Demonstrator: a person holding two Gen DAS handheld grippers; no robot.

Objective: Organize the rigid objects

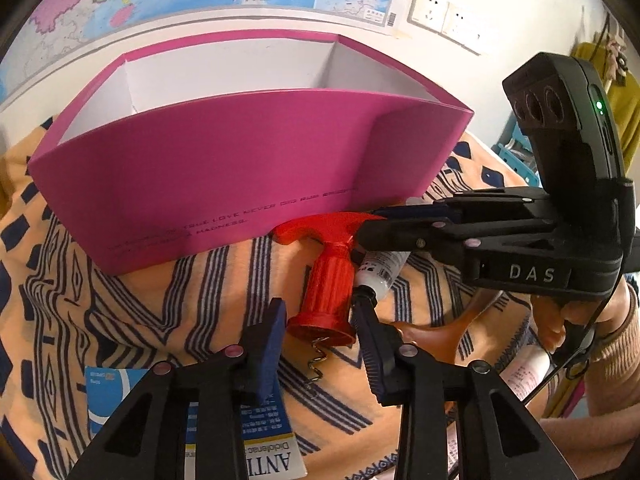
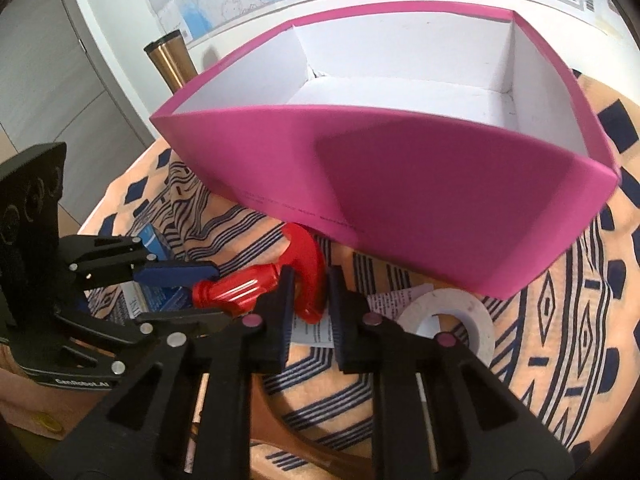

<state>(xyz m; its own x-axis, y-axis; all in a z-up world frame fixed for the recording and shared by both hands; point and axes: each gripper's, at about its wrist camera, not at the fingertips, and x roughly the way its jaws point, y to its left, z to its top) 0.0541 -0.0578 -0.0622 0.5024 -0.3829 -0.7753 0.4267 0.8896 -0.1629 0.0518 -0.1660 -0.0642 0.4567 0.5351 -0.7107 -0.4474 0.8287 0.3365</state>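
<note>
A red corkscrew lies on the patterned cloth in front of an empty pink box. My left gripper is open, its fingers on either side of the corkscrew's base. My right gripper straddles the corkscrew's curved handle with a small gap on each side; it looks open. It shows in the left wrist view coming in from the right over the handle. The pink box has a white inside.
A white tube lies right of the corkscrew. A blue-and-white medicine box lies under my left gripper. A roll of white tape and a paper slip lie at right. A brown curved object lies near. A metal tumbler stands behind the box.
</note>
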